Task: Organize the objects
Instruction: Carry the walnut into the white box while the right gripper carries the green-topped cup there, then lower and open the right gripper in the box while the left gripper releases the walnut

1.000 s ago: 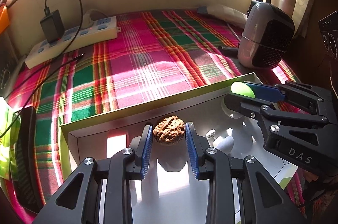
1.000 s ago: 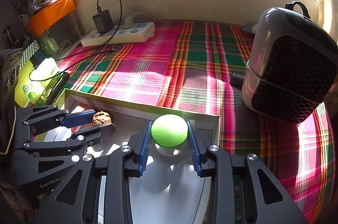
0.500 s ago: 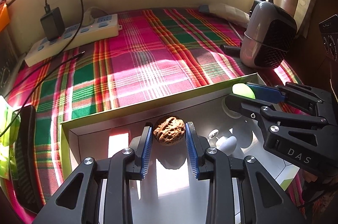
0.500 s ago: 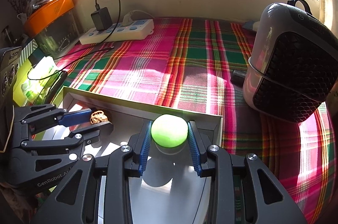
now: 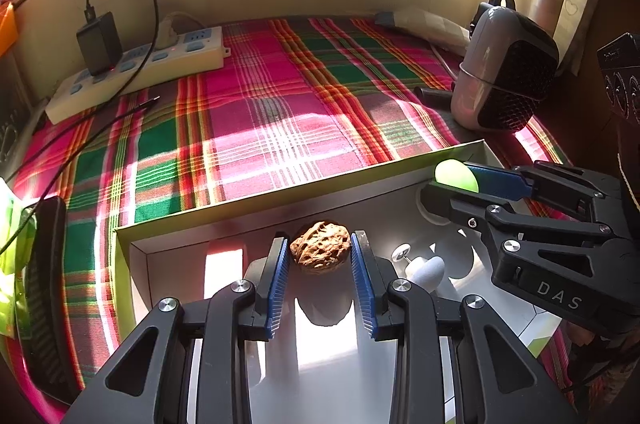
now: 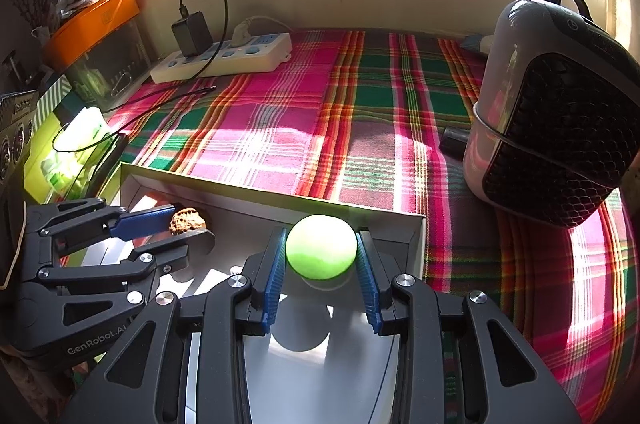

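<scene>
My left gripper (image 5: 320, 254) is shut on a brown walnut (image 5: 320, 252) and holds it above the floor of a shallow white box (image 5: 224, 214). My right gripper (image 6: 321, 254) is shut on a bright green ball (image 6: 321, 248) above the same box (image 6: 384, 218), near its far right corner. The right gripper with the ball (image 5: 456, 175) shows at the right of the left wrist view. The left gripper with the walnut (image 6: 187, 220) shows at the left of the right wrist view. A small white object (image 5: 424, 268) lies in the box between the grippers.
The box stands on a plaid cloth (image 5: 280, 111). A white power strip (image 5: 140, 71) with a black charger and cables lies at the back left. A grey and black heater (image 6: 556, 111) stands at the right. Green packaging (image 6: 76, 147) lies at the left.
Both grippers have lifted a little with the walnut and the ball still held. The view has pulled back slightly from the box's far wall.
</scene>
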### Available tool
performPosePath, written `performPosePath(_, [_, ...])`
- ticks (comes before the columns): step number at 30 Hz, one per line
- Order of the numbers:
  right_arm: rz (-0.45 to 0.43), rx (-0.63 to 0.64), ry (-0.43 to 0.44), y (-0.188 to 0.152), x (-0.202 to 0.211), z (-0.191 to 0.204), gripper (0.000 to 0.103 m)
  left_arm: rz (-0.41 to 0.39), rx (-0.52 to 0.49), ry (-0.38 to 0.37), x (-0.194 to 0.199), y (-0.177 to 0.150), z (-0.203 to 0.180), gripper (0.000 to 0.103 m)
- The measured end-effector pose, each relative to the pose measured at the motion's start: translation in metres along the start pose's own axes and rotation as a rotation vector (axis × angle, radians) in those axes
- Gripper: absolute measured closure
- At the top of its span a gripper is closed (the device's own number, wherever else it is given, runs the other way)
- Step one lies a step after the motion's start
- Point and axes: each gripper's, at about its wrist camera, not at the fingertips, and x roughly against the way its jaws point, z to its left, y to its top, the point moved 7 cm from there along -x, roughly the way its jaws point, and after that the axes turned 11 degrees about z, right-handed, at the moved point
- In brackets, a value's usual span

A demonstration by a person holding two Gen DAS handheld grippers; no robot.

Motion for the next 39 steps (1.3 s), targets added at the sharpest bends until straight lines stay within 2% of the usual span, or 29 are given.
performPosePath(4, [-0.005, -0.009, 0.004, 0.0, 0.001, -0.001, 0.067, -0.005, -0.003, 0.001, 0.001, 0.0, 0.0, 0.073])
performPosePath(8, [-0.01, -0.007, 0.008, 0.0, 0.003, 0.001, 0.059, -0.009, -0.003, -0.004, 0.003, -0.001, 0.0, 0.073])
performPosePath(39, [-0.06, -0.021, -0.006, -0.021, 0.037, 0.014, 0.056, -0.069, 0.022, -0.004, 0.043, -0.024, -0.004, 0.07])
